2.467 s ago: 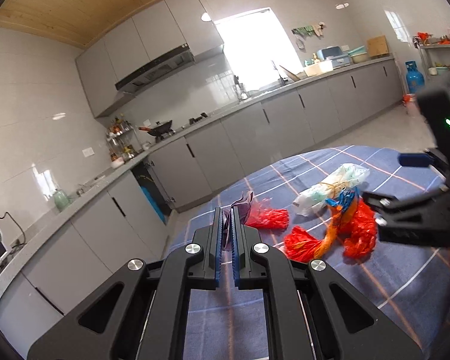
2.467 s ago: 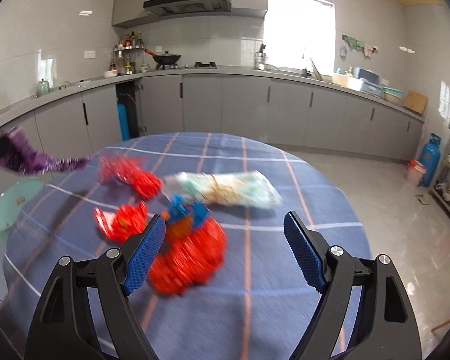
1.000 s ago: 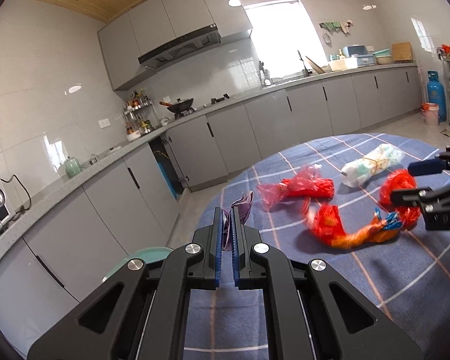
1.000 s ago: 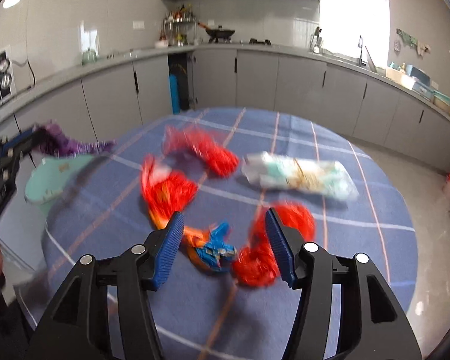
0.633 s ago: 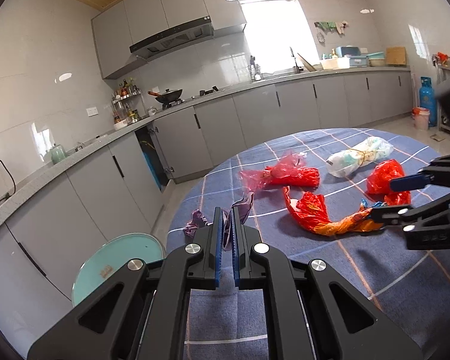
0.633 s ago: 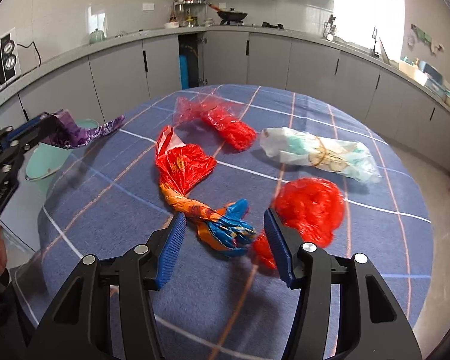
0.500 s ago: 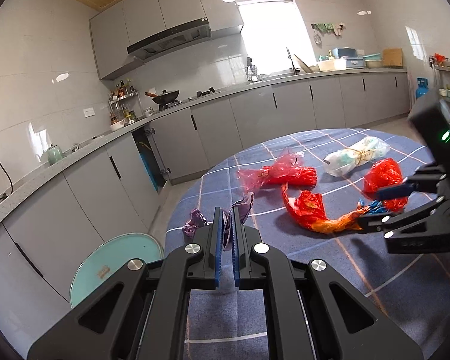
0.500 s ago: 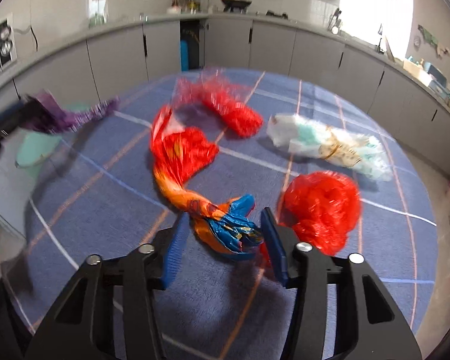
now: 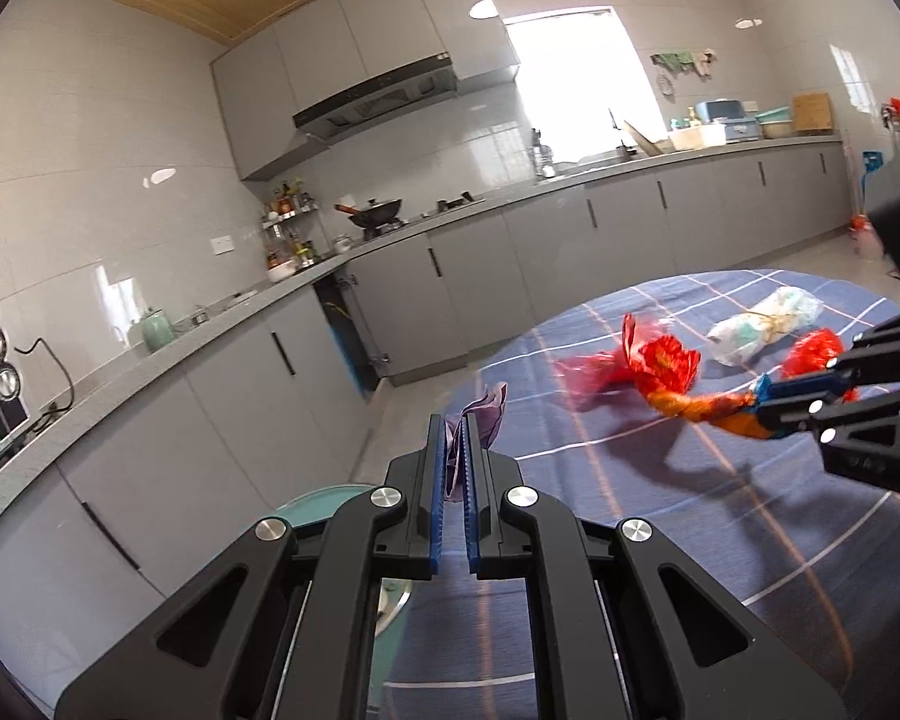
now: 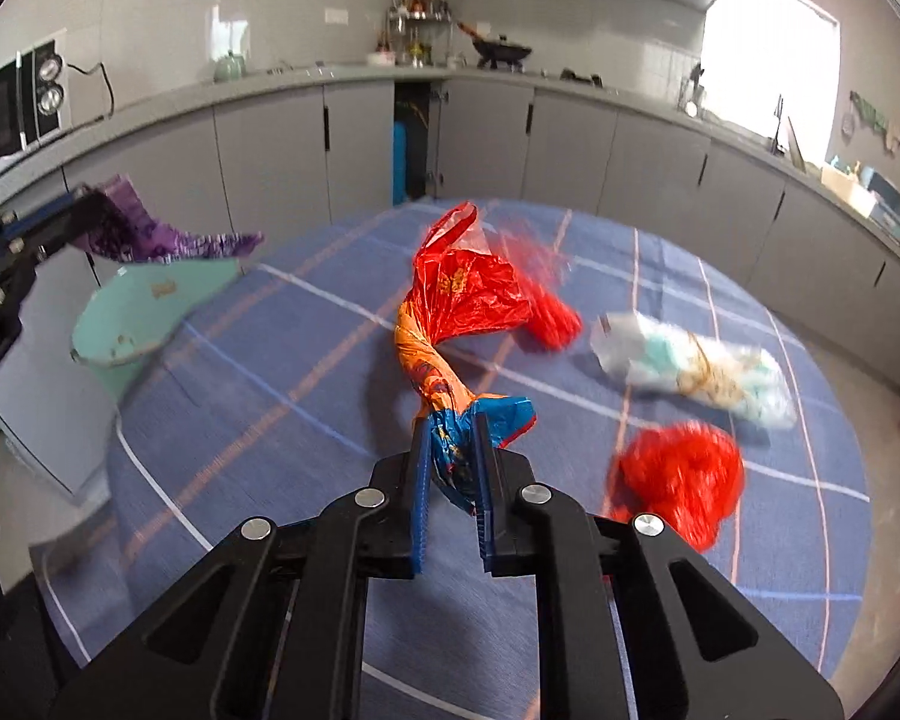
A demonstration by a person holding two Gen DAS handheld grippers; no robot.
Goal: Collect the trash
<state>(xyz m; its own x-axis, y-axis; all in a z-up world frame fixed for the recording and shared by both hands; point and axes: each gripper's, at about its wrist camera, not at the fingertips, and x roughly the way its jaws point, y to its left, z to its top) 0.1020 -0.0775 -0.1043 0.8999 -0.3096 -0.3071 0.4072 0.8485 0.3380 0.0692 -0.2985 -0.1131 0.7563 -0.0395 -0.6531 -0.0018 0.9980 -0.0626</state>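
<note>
My left gripper [image 9: 455,423] is shut on a purple wrapper [image 9: 480,420]; the wrapper also shows in the right wrist view [image 10: 150,237], held over a mint-green bin [image 10: 150,306] beside the table. My right gripper [image 10: 453,426] is shut on the blue end of a red, orange and blue snack bag [image 10: 450,324] and holds it lifted off the blue checked tablecloth [image 10: 330,420]. The bag shows in the left wrist view [image 9: 672,375], hanging from the right gripper [image 9: 768,399]. A crumpled red bag [image 10: 678,477], a red net bag [image 10: 546,300] and a white-green bundle [image 10: 696,366] lie on the table.
The round table stands in a kitchen with grey cabinets [image 9: 510,282] along the walls. The green bin [image 9: 330,504] sits on the floor at the table's left edge. A microwave [image 10: 24,102] stands on the counter at left.
My right gripper has closed on the blue end of the snack bag and lifted it off the cloth. My left gripper still holds the purple wrapper, now near the bin.
</note>
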